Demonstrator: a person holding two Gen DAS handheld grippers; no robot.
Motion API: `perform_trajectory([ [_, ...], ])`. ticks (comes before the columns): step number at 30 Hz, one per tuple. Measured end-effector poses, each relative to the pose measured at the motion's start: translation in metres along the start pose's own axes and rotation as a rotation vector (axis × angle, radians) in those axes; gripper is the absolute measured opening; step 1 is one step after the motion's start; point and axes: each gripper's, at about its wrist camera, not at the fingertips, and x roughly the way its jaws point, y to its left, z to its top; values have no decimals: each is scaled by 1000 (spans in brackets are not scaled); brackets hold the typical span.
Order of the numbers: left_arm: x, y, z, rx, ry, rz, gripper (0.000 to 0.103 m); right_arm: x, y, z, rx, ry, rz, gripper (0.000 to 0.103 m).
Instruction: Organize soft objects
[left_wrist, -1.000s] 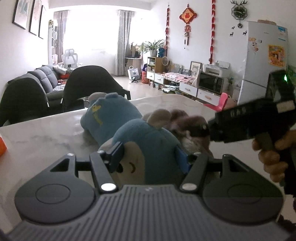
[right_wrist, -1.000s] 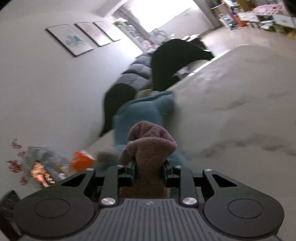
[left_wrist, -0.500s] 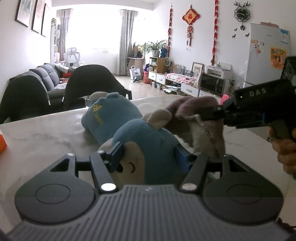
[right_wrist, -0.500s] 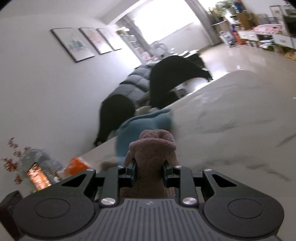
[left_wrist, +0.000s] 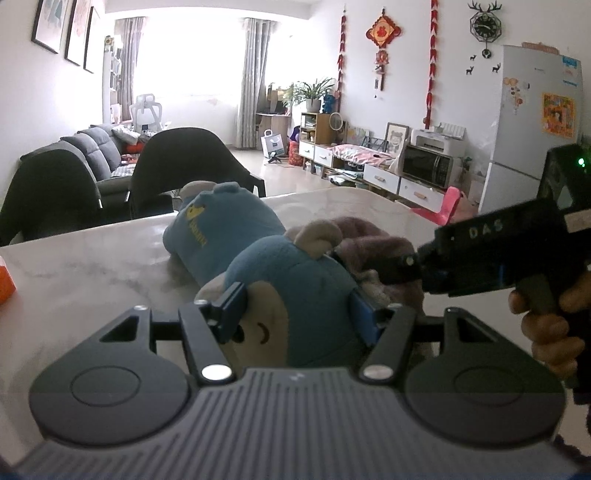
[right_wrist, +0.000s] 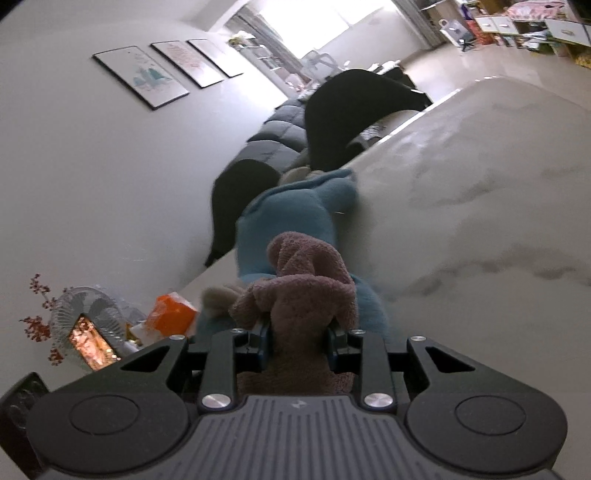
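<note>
Plush toys lie mid-table on pale marble: a fleecy blue mouse (left_wrist: 295, 288) with its rounded head clamped in the left gripper (left_wrist: 299, 314), and a nubby mauve toy (right_wrist: 306, 295) squeezed between the right gripper's (right_wrist: 298, 347) opening jaws. Only the left view shows the hand (left_wrist: 546, 321).

The left gripper (left_wrist: 295, 314) clamps the blue plush toy (left_wrist: 295, 280) on the worktop (left_wrist: 92, 266). Right of the toy, the right gripper (left_wrist: 391, 267) grips a mauve plush (left_wrist: 373, 240).
</note>
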Motion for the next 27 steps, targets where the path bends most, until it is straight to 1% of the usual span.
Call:
perform_trajectory([
  [3,-1,2,0,-7,0,-1,62,-1,-5,-2,-10,-4,-75,31],
  [5,-1,3,0,-8,-1,-1,62,-4,-9,-2,-10,-14,-104,31],
  [9,-2,3,0,-10,-1,0,62,-16,-8,1,-46,-75,-182,30],
  [11,-2,3,0,-12,-1,-2,62,-22,-4,3,-61,-101,-192,30],
  [14,-1,3,0,-13,-1,-3,62,-28,8,6,-81,-124,-157,29],
  [17,-1,4,0,-14,-2,-5,62,-28,24,6,-104,-118,-81,29],
  [21,0,4,0,-15,-1,-6,62,-14,39,0,-120,-57,29,29],
  [22,0,3,0,-15,-1,-5,62,-9,40,-2,-118,-38,39,29],
  [24,0,1,-1,-9,3,-2,62,0,39,-6,-116,-14,30,30],
  [27,0,0,-1,-7,2,-4,62,2,29,-6,-72,-4,50,30],
])
